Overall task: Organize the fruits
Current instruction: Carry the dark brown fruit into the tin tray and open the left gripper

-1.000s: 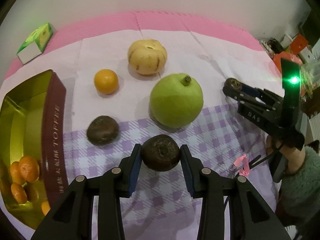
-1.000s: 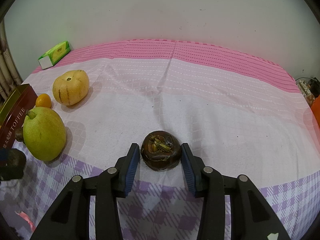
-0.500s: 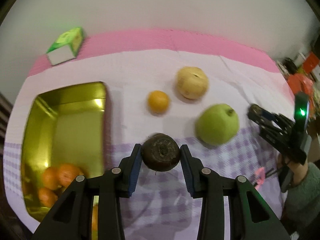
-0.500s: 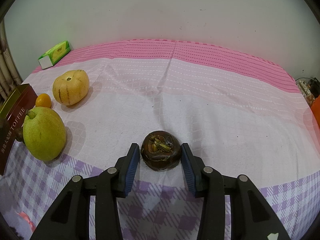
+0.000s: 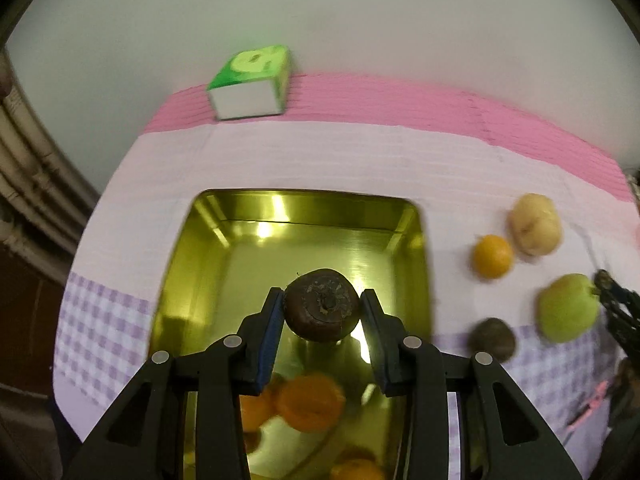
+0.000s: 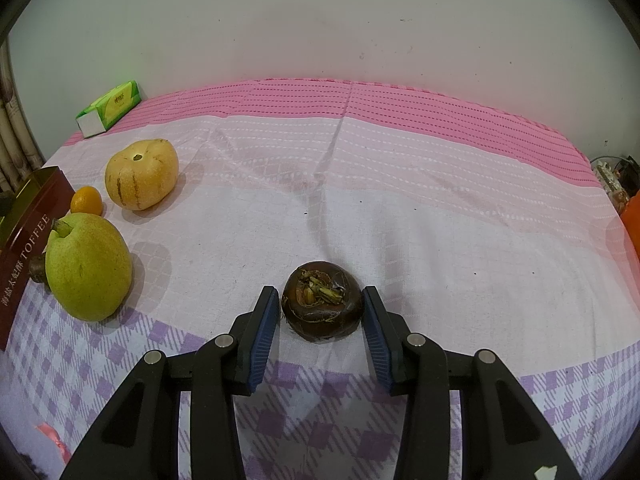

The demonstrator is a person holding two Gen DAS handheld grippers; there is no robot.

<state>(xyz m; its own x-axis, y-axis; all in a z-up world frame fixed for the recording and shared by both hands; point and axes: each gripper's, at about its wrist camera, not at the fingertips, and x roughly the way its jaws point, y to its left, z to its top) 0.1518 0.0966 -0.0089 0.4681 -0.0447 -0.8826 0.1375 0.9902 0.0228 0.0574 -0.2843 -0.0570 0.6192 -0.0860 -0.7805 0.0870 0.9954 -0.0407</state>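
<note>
My left gripper (image 5: 322,296) is shut on a dark brown round fruit (image 5: 322,312) and holds it above the open gold tin (image 5: 304,236). Several oranges (image 5: 310,402) lie in the tin's near end. My right gripper (image 6: 320,294) is shut on a second dark brown fruit (image 6: 320,308), which sits low at the pink cloth. Loose on the cloth lie a green pear (image 6: 88,268), a small orange (image 6: 86,200), a yellow melon (image 6: 141,174) and a third dark fruit (image 5: 492,339), half hidden behind the pear in the right wrist view.
The tin's maroon wall (image 6: 28,236) stands at the left edge of the right wrist view. A green tissue box (image 5: 250,82) rests at the back by the wall. Pipes and the table's left edge show beside the tin. Clutter sits off the table's far right (image 6: 618,188).
My left gripper has carried its dark fruit leftward, from above the checked cloth to above the gold tin. The right gripper and its fruit have not moved.
</note>
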